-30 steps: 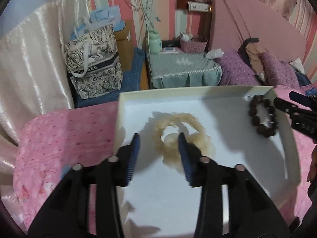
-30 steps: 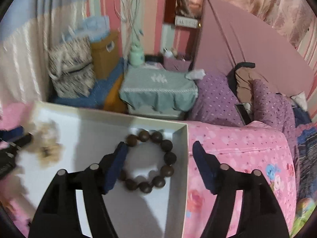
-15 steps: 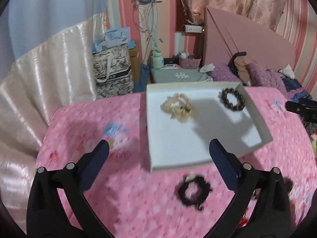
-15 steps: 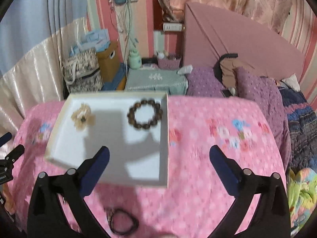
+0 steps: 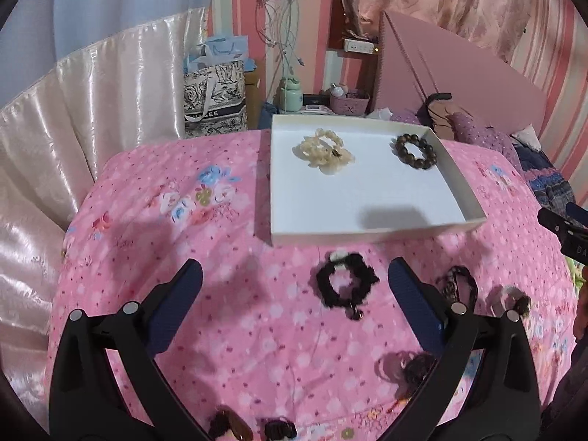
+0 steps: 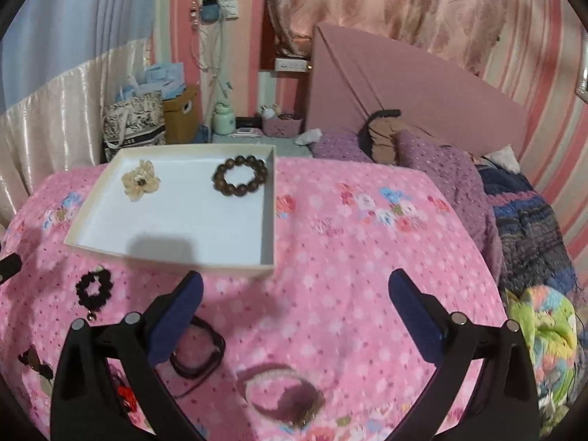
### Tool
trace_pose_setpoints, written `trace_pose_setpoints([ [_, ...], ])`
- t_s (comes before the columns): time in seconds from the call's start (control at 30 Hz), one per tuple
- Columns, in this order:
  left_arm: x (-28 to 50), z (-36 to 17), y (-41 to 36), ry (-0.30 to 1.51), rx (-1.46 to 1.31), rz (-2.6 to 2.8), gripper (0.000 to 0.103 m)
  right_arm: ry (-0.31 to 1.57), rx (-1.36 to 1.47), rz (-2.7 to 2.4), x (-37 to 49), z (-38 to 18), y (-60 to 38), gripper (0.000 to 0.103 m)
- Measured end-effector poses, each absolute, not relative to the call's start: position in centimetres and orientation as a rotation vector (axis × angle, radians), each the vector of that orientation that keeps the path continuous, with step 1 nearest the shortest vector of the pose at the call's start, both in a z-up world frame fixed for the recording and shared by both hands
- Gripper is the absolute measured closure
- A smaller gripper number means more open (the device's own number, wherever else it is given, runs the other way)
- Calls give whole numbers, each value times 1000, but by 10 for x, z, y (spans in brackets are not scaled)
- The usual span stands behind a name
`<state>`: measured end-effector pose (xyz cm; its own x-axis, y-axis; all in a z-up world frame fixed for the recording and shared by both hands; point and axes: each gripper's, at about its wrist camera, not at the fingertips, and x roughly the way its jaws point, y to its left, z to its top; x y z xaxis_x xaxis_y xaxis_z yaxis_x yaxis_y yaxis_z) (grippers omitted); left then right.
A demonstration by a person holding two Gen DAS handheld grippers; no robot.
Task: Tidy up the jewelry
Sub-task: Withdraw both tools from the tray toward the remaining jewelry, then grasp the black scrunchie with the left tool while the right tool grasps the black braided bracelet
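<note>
A white tray [image 5: 375, 233] [image 6: 169, 255] lies on the pink bedspread; inside it rest a cream bead bracelet [image 5: 323, 150] [image 6: 140, 184] and a dark wooden bead bracelet [image 5: 416, 151] [image 6: 240, 175]. Nearer me on the spread lie a black frilly bracelet [image 5: 345, 286] [image 6: 94, 288], a dark cord bracelet [image 5: 457, 286] [image 6: 198, 352] and a pinkish-brown bead bracelet [image 6: 283, 393]. My left gripper [image 5: 294, 286] hangs open above the spread, nothing between its fingers. My right gripper [image 6: 294, 297] is open too, and empty.
More small jewelry pieces [image 5: 231, 422] [image 6: 33, 360] lie along the near edge of the bedspread [image 5: 183, 257]. Purple pillows [image 6: 433, 161] and a headboard stand at the right. A patterned bag [image 5: 215, 99] and a bedside table are beyond the bed.
Both grippers opened wide and drew back from the tray, leaving the cream bracelet and the dark bead bracelet lying in it. Loose bracelets on the spread have come into view.
</note>
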<state>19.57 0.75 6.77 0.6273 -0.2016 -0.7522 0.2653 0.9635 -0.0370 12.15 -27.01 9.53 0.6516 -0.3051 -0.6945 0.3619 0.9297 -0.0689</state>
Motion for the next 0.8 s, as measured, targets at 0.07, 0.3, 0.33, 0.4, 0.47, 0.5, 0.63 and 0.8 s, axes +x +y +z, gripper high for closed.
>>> trace_pose_setpoints([
  [0.07,189,65,7,857,85,-277,3,757,86,-366,112,94,-268,2],
  [0.3,182,60,5,859,87,-266,3,758,124,-343,96,85,-264,2],
  [0.33,183,58,4,862,86,-263,3,763,115,-344,97,82,-261,2],
  [0.4,184,54,2,867,85,-266,3,775,94,-344,99,75,-255,2],
  [0.47,185,48,-1,879,83,-277,3,793,76,-350,103,67,-250,2],
  [0.5,185,46,-2,882,85,-279,3,802,65,-353,106,63,-248,3],
  [0.63,191,33,-6,888,89,-263,3,841,46,-335,117,46,-240,3],
  [0.8,206,14,-10,945,78,-268,13,898,-5,-308,130,24,-227,15],
])
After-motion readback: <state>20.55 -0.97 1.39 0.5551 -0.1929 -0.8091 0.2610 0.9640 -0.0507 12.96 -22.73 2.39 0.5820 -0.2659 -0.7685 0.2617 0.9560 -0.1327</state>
